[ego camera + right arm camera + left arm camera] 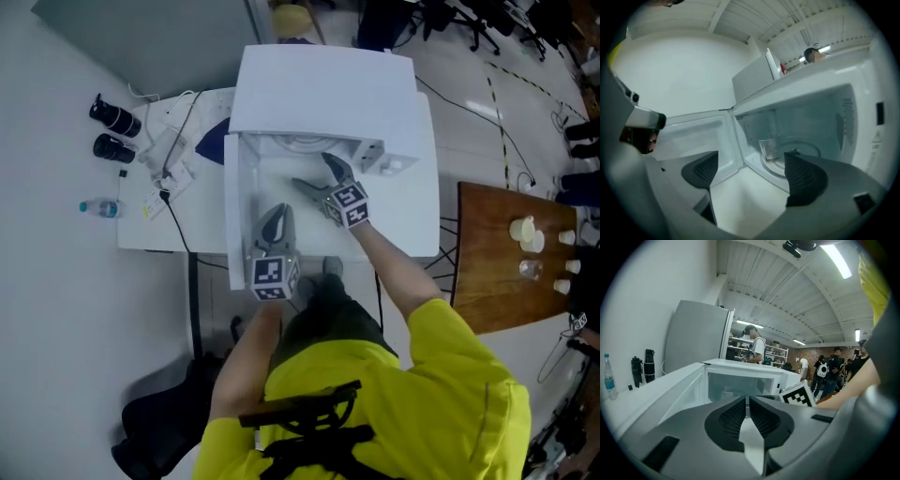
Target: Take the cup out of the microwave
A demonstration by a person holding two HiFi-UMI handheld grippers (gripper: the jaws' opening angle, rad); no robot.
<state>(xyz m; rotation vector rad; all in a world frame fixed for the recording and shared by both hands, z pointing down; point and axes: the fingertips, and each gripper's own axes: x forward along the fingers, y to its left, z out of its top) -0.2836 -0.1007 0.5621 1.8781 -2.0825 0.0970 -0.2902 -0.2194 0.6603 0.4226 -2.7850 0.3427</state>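
Right gripper (750, 173): jaws wide apart, nothing between the pads, holding nothing. It points into the open microwave (834, 93) from just in front of the cavity mouth. In head view the right gripper (314, 173) has its tips at the opening, with its marker cube (349, 204) behind them.

Cup (768, 149): clear, upright, inside the microwave on the glass turntable (806, 149), toward the left side of the cavity. It sits ahead of the right gripper's jaws, not touched. Cup not visible in head view.

Left gripper (746, 406): jaws closed together, pads meeting, nothing gripped. In head view the left gripper (275, 220) sits lower left of the right one, over the open door (239, 206), pointing toward the microwave. Its marker cube (274, 274) is nearest the person.

The door (693, 136) is swung out to the left, inner face showing. The microwave (328, 94) is white and stands on a white surface (150, 225).

On the surface to the left, well apart from the microwave: two black cylinders (114, 117), a small water bottle (98, 208) and some cables.

To the right is a wooden table (506, 253) with several small pale cups on it.

The person wears a yellow shirt (394, 403). Other people stand in the background of the left gripper view.
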